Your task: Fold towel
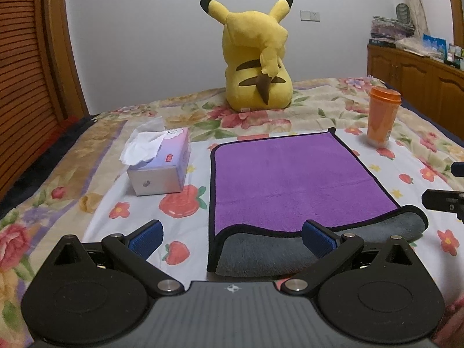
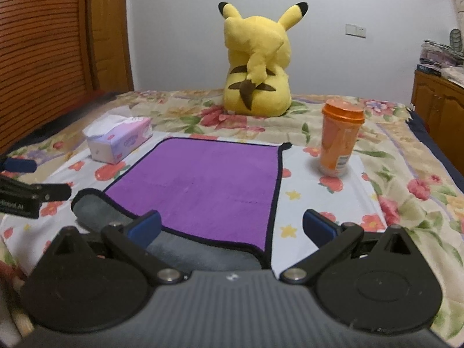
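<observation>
A purple towel (image 1: 290,179) with black edging and a grey underside lies folded on the floral bedspread; its near edge shows the grey layer (image 1: 261,255). It also shows in the right wrist view (image 2: 208,185). My left gripper (image 1: 232,239) is open, its blue pads either side of the towel's near left corner, holding nothing. My right gripper (image 2: 232,229) is open over the towel's near right corner, holding nothing. The right gripper's fingers show at the left wrist view's right edge (image 1: 443,200); the left gripper's show at the right wrist view's left edge (image 2: 34,194).
A tissue box (image 1: 162,168) stands left of the towel. An orange lidded cup (image 1: 381,116) stands to its far right. A yellow Pikachu plush (image 1: 258,58) sits behind. A wooden cabinet (image 1: 420,72) is at the right, a slatted wooden door (image 1: 26,72) at the left.
</observation>
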Tool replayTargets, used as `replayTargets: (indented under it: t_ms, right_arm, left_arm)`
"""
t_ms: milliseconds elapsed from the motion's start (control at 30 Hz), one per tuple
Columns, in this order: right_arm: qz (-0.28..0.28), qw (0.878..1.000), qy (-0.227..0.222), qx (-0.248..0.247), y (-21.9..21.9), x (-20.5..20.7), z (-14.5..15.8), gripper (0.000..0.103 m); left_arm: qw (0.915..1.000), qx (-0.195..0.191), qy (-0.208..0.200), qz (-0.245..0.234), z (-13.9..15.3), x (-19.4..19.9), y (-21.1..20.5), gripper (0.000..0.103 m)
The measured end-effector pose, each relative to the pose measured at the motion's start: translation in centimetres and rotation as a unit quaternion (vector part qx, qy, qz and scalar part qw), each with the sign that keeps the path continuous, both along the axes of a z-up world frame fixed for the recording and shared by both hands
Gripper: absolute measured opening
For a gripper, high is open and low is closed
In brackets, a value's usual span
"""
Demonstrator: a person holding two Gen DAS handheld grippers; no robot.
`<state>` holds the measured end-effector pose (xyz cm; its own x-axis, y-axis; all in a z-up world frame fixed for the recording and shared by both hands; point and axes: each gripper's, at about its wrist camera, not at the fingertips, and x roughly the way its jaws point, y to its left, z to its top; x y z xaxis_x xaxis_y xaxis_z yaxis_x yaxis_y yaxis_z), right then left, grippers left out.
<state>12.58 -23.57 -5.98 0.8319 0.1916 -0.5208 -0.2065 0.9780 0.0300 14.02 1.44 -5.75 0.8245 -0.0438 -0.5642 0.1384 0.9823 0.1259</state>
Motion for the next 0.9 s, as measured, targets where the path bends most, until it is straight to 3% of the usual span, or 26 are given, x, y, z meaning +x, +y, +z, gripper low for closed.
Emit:
replayTargets:
  t_ms: [267,567,733,900]
  right_arm:
    - [0.009,1.0,0.018,-0.004,0.3,1.5,-0.8,0.103]
    - [0.019,0.999,0.047,-0.01,0.6,2.6,-2.0,0.103]
    - [0.022,0.998,0.064,-0.01,0.5,3.2,-2.5,0.103]
    - [0.026,0.996,0.085,-0.009,0.5,3.6,-3.2,0.103]
  left_arm:
    - [0.9998,-0.009,0.016,-0.002,-0.8,1.7,0.8,0.1]
    - [0.999,-0.019,0.039,-0.008,-1.8,3.5,1.4,0.09]
    - [0.9976,-0.029,0.062,-0.01,-2.6,4.5,1.8,0.076]
    - [0.9964,-0.029,0.079,-0.006,-3.5,5.2,2.2,0.074]
